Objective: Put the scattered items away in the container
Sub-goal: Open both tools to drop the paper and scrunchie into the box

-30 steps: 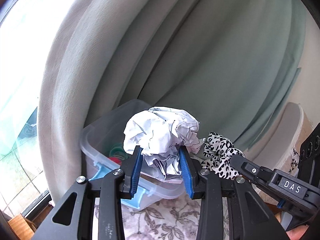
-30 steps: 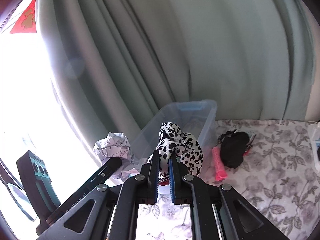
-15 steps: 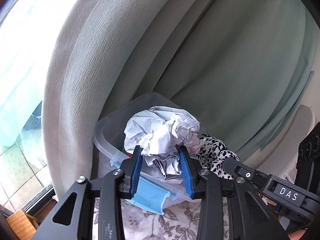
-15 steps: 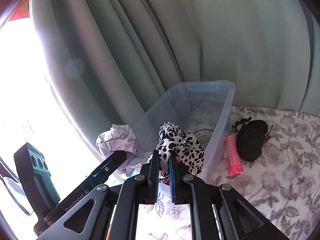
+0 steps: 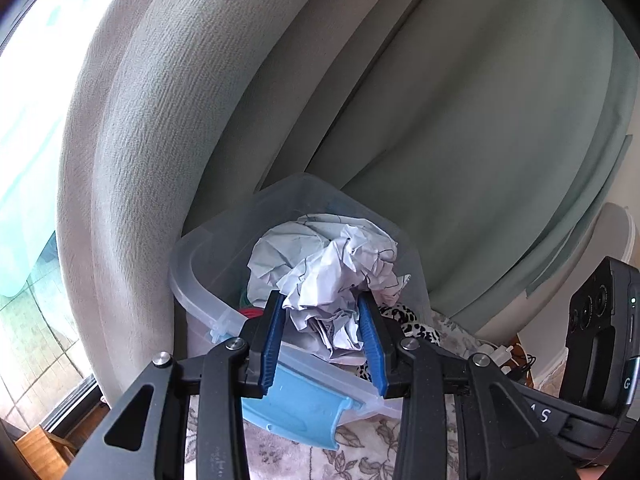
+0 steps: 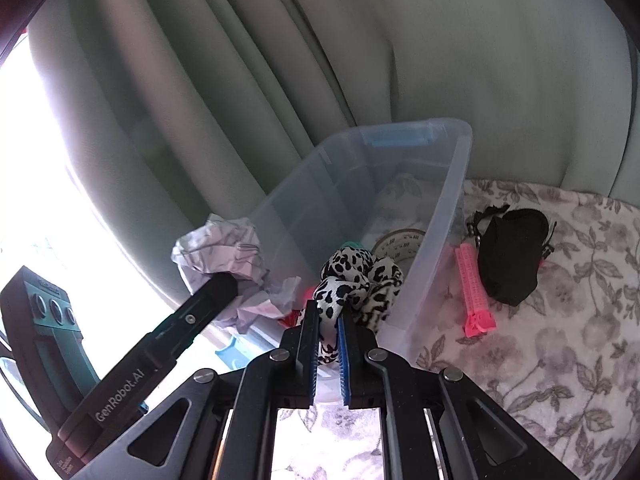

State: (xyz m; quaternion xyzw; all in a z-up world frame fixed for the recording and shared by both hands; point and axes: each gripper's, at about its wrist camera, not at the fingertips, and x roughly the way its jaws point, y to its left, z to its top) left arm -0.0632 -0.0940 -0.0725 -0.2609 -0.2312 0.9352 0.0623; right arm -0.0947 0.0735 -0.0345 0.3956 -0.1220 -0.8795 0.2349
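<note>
My left gripper [image 5: 322, 330] is shut on a crumpled paper ball [image 5: 324, 272], held over the near end of a clear plastic bin [image 5: 192, 280] with blue latches. My right gripper [image 6: 329, 340] is shut on a black-and-white spotted scrunchie [image 6: 356, 280], held just over the bin's [image 6: 448, 200] near end. In the right wrist view the paper ball [image 6: 224, 252] and the left gripper's finger [image 6: 208, 300] sit to the left. Inside the bin lie a roll of tape [image 6: 396, 242], something teal and something red. The scrunchie [image 5: 416, 328] peeks out right of the left gripper.
A pink hair roller [image 6: 474, 292] and a black pouch [image 6: 510, 256] lie on the floral cloth [image 6: 580, 320] right of the bin. Grey-green curtains [image 6: 400, 40] hang close behind the bin. A bright window [image 5: 24, 120] is at the left.
Both grippers have moved forward and lower toward the bin, carrying the paper ball and scrunchie over its near end. The bin now looks larger and closer.
</note>
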